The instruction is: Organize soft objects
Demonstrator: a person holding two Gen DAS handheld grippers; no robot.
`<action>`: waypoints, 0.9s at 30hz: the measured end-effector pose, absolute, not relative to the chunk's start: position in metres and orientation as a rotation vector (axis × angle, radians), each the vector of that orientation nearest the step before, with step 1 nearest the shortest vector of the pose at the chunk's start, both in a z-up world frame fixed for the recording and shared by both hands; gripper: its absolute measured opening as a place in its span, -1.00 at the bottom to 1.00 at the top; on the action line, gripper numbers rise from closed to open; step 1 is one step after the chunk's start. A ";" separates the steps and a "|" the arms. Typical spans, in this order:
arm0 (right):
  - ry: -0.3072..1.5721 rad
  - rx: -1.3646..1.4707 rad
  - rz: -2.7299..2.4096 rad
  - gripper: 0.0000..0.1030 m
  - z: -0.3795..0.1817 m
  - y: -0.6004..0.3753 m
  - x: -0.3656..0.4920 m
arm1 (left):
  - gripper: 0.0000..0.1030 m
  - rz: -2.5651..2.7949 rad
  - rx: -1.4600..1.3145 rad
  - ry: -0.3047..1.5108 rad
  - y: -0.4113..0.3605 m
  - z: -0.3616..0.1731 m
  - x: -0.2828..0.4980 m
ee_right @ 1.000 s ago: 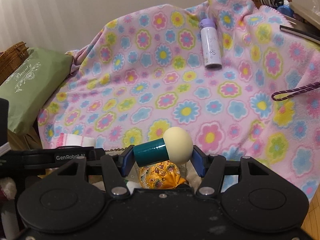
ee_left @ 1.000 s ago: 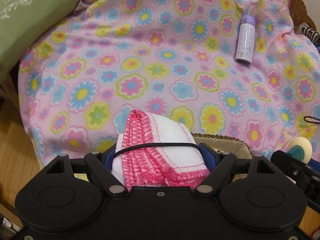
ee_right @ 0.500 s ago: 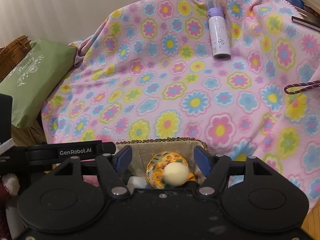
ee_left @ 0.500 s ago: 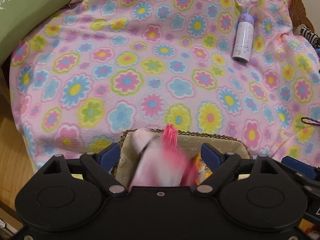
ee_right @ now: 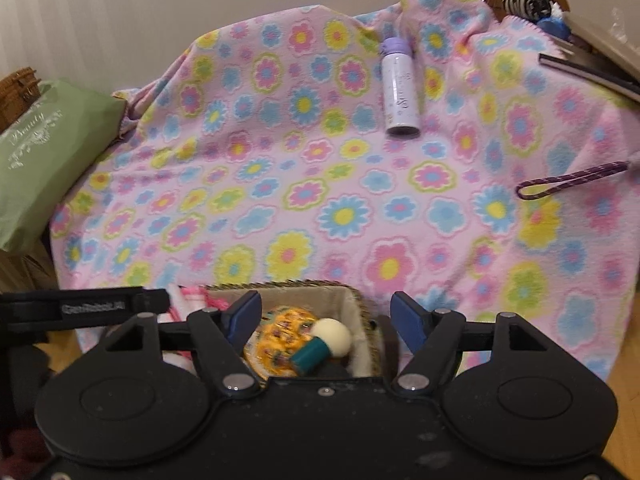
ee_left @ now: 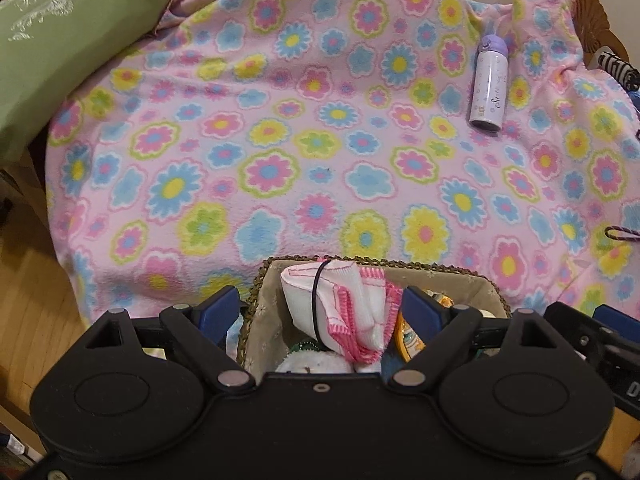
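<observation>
A woven basket point(ee_left: 460, 270) with a cloth lining stands in front of a flowered pink blanket point(ee_left: 320, 140). A white cloth with pink stitching and a black band point(ee_left: 344, 312) lies in the basket, between the open fingers of my left gripper point(ee_left: 324, 310). My right gripper point(ee_right: 324, 320) is open above the same basket point(ee_right: 362, 304). Below it lie a cream and teal mushroom toy point(ee_right: 324, 342) and a round yellow patterned object point(ee_right: 276, 336).
A lavender bottle point(ee_left: 490, 86) lies on the blanket at the back right. A green pillow point(ee_left: 52, 52) sits at the left. A purple cord loop point(ee_right: 568, 180) lies on the blanket's right side. Books point(ee_right: 592, 64) and a striped item sit far right. Wooden floor shows at the left.
Both grippers opened. The left let the pink-stitched cloth fall into the basket. The right let the mushroom toy drop into the basket beside the yellow object.
</observation>
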State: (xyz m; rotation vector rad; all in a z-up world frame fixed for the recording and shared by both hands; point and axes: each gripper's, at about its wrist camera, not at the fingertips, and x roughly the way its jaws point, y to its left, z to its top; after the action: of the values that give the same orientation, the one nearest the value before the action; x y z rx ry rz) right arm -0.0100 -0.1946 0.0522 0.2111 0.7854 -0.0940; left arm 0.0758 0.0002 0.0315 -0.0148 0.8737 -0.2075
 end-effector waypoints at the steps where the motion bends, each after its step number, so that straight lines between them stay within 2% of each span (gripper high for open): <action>1: 0.787 0.199 -0.100 0.38 0.051 -0.195 -0.012 | 0.64 -0.204 -0.008 0.866 0.000 0.032 0.072; 27: 0.793 0.147 -0.174 0.47 0.045 -0.197 -0.036 | 0.66 -0.187 0.028 0.834 -0.003 0.037 0.038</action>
State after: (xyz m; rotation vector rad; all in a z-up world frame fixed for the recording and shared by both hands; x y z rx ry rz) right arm -0.0364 -0.1972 0.0451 0.1470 0.7932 -0.1743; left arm 0.0382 -0.0031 0.0369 0.0282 0.8341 -0.1873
